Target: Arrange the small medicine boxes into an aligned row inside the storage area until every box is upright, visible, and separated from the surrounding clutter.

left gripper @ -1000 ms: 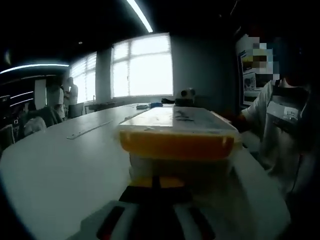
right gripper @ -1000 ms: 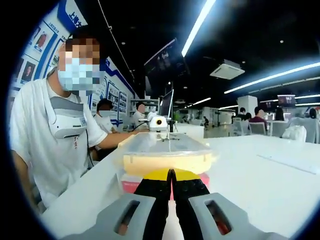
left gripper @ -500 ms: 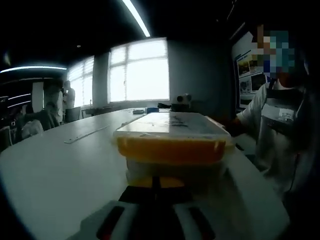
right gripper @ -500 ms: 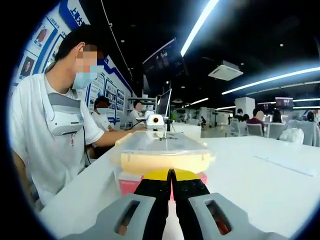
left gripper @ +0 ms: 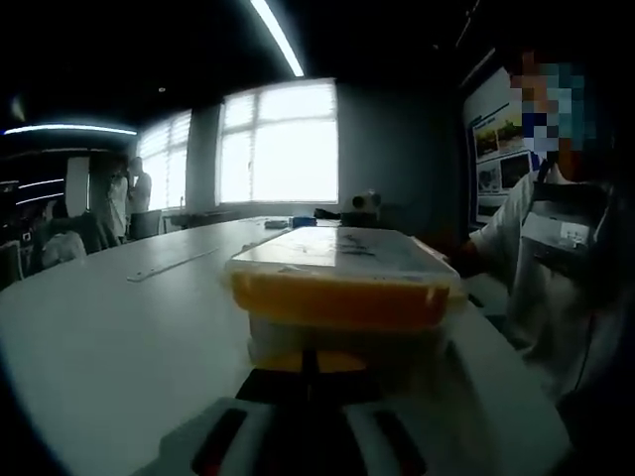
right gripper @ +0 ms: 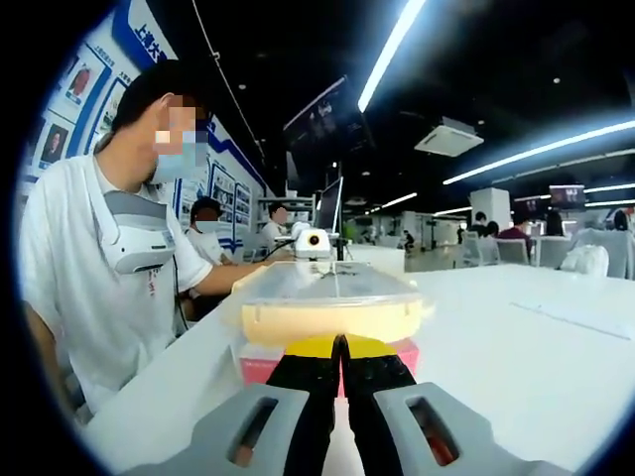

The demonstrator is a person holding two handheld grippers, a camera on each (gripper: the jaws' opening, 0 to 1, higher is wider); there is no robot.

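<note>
both grippers rest low on the white table (right gripper: 516, 337), each aimed at the same lidded box (right gripper: 332, 307) from opposite ends. right gripper (right gripper: 340, 342): jaws pressed together with nothing between them, tips at 6 o'clock in the right gripper view, just short of the box. left gripper (left gripper: 316, 362): its jaws look closed too, empty, tips at 6 o'clock below the box (left gripper: 342, 293) — the view is dark, so this is a judgement.

the box has a clear lid over a yellow rim; a pink band shows under the rim at 7 o'clock in the right gripper view. the medicine boxes cannot be made out through the lid.

change over the last second: almost none. the box sits at the same place in both views; only the seated person (right gripper: 109, 258) at 9 o'clock has turned the head. the lid is on, so arranging has not begun. likely next step — opening the box.
</note>
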